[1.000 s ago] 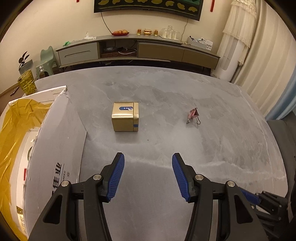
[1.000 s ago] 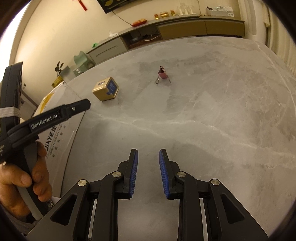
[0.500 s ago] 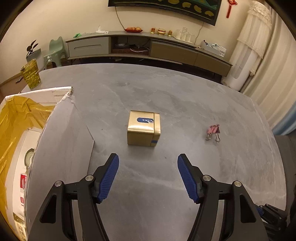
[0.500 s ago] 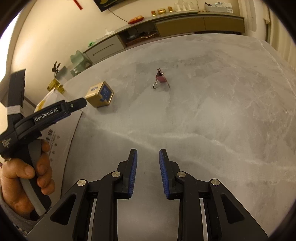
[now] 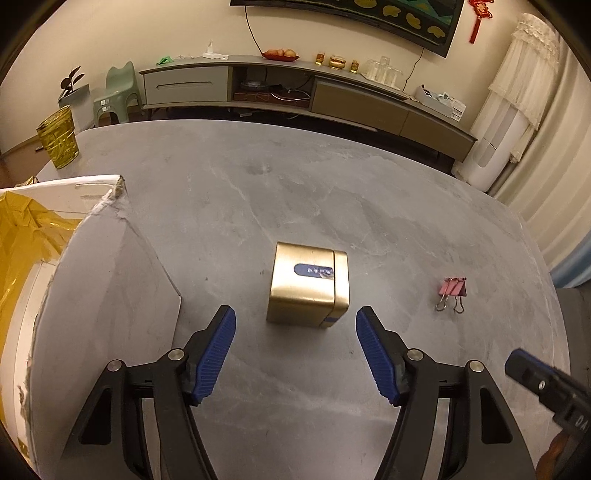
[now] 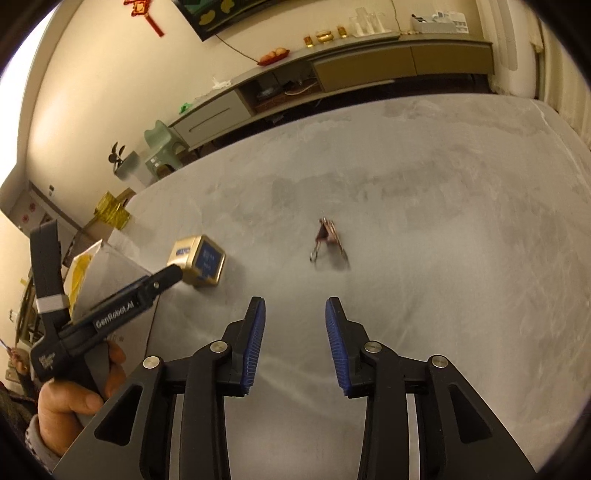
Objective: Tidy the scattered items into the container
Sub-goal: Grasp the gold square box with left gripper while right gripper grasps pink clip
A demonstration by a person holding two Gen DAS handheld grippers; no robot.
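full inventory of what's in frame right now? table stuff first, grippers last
gold tin: 1, gold with blue label, mid-table, just ahead of the left gripper
binder clip: 1, pink, table, right of the tin
cardboard box: 1, white, yellow liner, table's left edge
table: 1, grey stone
yellow bin: 1, floor beyond table
left gripper: 1, black, blue pads, open
right gripper: 1, black, blue pads, open

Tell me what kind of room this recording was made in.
Most likely a home living room: a long low media cabinet along the wall, a framed picture hanging above it, cream curtains, and a grey stone-look table as the work surface.
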